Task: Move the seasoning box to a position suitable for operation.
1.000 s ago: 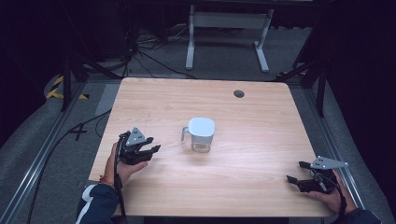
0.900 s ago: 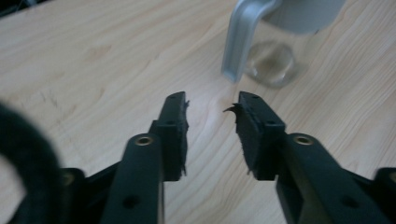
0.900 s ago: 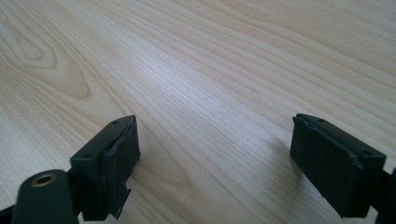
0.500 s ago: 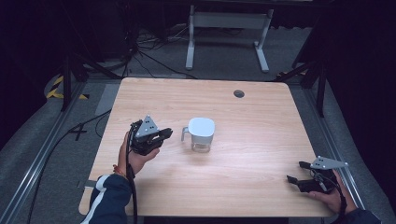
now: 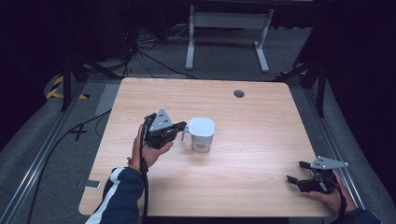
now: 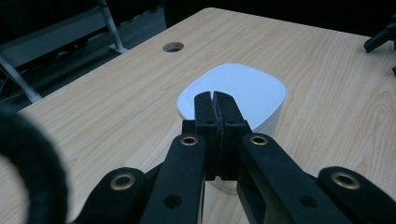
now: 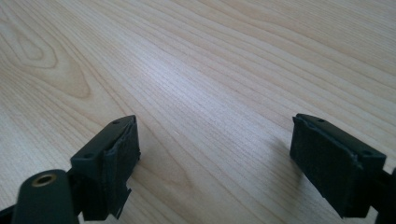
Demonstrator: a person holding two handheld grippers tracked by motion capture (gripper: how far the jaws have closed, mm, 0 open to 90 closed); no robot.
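Observation:
A clear cup with a white lid (image 5: 201, 134) stands near the middle of the wooden table (image 5: 252, 126), its small handle pointing left. My left gripper (image 5: 183, 125) hovers just left of the cup at handle height, with its tips up against the cup's left side. In the left gripper view the jaws (image 6: 215, 97) have just closed pad to pad with nothing visible between them, and the white lid (image 6: 254, 88) lies right behind the tips. My right gripper (image 5: 296, 171) rests at the table's near right corner, open; bare wood shows between its jaws (image 7: 215, 128).
A round cable hole (image 5: 239, 93) sits near the table's far edge. Behind the table stands a white metal frame (image 5: 224, 21) on the floor among cables. A rail runs along the floor at the left (image 5: 42, 163).
My left hand has moved right and up toward the cup, and its jaws have gone from open to shut. The right hand and the cup have stayed put.

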